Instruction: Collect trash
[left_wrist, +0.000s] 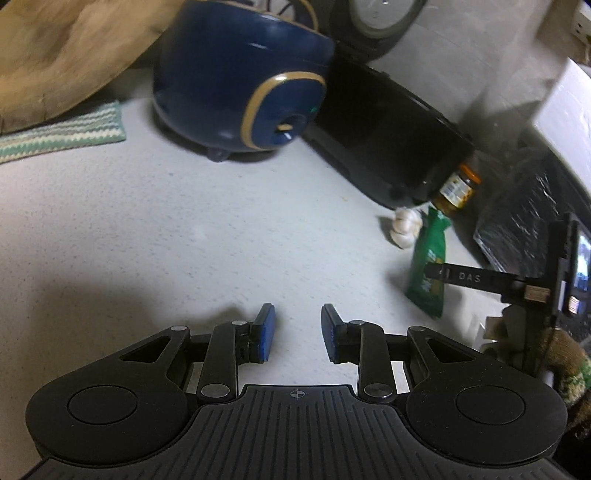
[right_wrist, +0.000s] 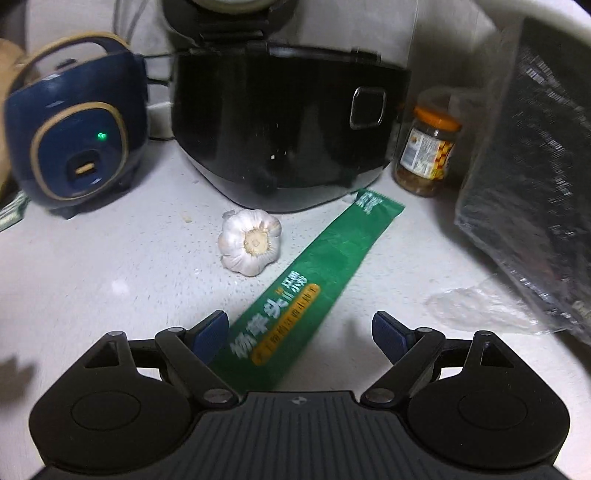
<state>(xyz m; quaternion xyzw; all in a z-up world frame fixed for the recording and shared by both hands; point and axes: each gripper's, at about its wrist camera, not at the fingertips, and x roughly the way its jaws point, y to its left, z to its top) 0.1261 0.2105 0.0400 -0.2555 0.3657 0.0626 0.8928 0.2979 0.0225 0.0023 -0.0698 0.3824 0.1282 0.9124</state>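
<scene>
Right gripper (right_wrist: 299, 332) jaws wide, empty; long flat green foil wrapper (right_wrist: 314, 291) lies on the counter between and ahead of them. Left gripper (left_wrist: 297, 330) part open, empty. Risks: pads skid over the flat wrapper; white garlic bulb (right_wrist: 251, 245), just left of it, gets knocked.

Counter (right_wrist: 110, 280): we are seeing a pale speckled top carrying everything.
Garlic bulb (right_wrist: 251, 246): we are finding it lying root end towards us, just in front of the black cooker.
Black cooker (right_wrist: 288, 133): it is standing at the back, lid raised.
Blue cooker (right_wrist: 74, 144): it is sitting well left of the black one, a green light glowing.
Jar (right_wrist: 426, 147): orange-lidded, it is standing upright beside the black cooker.
Knitted cloth (left_wrist: 62, 131): green-and-white stripes are lying flat, tucked under a wooden board (left_wrist: 62, 55).
</scene>
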